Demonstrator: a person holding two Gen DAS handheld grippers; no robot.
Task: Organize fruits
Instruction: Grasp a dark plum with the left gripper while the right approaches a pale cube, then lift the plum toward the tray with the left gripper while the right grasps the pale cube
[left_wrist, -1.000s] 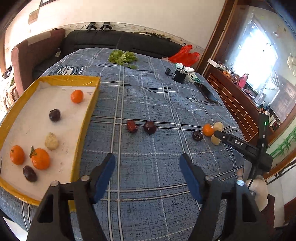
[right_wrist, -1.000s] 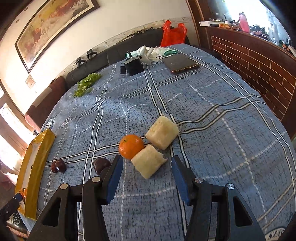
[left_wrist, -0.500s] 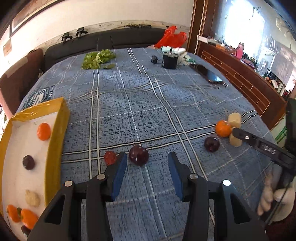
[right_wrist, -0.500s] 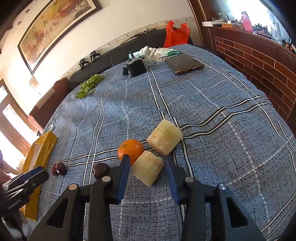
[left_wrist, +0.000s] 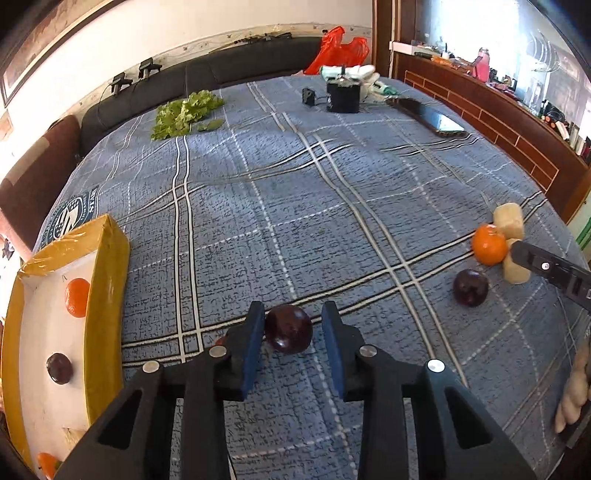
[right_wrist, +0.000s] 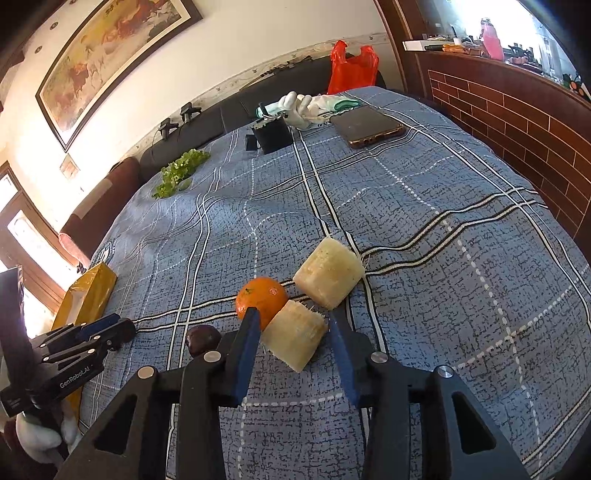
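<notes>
My left gripper (left_wrist: 291, 334) open, blue pads either side of dark plum (left_wrist: 289, 328) on counter (left_wrist: 332, 192); left pad about touching, right pad apart. Plan: centre, close gently, round fruit may roll. Small red fruit (left_wrist: 221, 340) hidden behind left finger, risk of nudge. My right gripper (right_wrist: 293, 338) open around pale chunk (right_wrist: 295, 338); orange (right_wrist: 261, 300) presses left pad, may get pinched. Second plum (left_wrist: 470, 287), second chunk (right_wrist: 328, 272) near. Yellow tray (left_wrist: 107, 266) far left, holding fruit.

We carry two black plastic grippers: left gripper (left_wrist: 293, 341), right gripper (right_wrist: 294, 341), each with blue finger pads (left_wrist: 252, 345) and silver screws (left_wrist: 435, 365). White "GenRobot.AI" lettering (right_wrist: 74, 379); white glove (right_wrist: 35, 441).
</notes>
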